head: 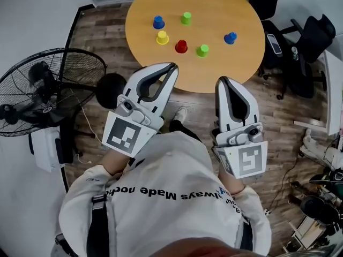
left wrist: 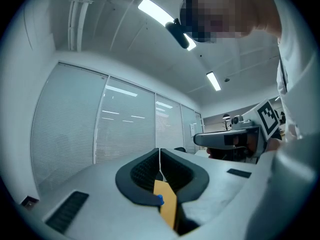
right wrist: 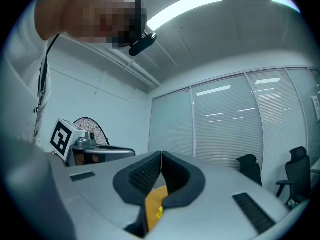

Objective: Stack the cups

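On the round, smooth wooden table (head: pixel 236 71), small tapered plastic cups stand apart around its middle: blue cup (head: pixel 158 22), green cup (head: pixel 186 18), yellow cup (head: pixel 162 37), red cup (head: pixel 181 46), second green cup (head: pixel 202 50) and second blue cup (head: pixel 230 37). Short of the near edge, the white moulded left gripper (head: pixel 172 67) and right gripper (head: pixel 221 80) are clenched with nothing in them, their ribbed black pads (left wrist: pixel 142 171) pressed together.

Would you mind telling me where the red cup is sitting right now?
In the head view, the red cup stands on the round table, between the yellow cup to its left and the nearer green cup to its right.
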Available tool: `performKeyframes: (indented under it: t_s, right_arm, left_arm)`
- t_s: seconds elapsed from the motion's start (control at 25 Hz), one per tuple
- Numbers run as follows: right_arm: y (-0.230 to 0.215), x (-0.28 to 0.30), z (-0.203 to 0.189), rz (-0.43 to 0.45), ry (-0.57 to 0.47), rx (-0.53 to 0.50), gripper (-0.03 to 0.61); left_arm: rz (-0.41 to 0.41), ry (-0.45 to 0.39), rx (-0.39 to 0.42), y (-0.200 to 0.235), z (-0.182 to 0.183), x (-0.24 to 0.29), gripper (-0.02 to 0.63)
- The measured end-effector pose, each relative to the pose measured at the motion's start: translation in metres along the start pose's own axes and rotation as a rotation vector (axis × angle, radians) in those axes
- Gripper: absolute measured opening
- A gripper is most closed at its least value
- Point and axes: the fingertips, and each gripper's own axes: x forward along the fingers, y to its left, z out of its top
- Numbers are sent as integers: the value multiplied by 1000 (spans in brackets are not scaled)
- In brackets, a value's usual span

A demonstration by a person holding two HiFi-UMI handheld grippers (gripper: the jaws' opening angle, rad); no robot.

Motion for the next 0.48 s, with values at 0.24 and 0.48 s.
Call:
performKeyframes:
  t_s: [0.24, 0.48]
  right_arm:
    - [-47, 7, -3, 10, 4, 1, 28]
    - [-71, 17, -10, 30, 8, 13, 28]
  left_arm:
    - [3, -4, 10, -7, -2, 47, 29]
    - [15, 14, 13, -7, -8, 72, 29]
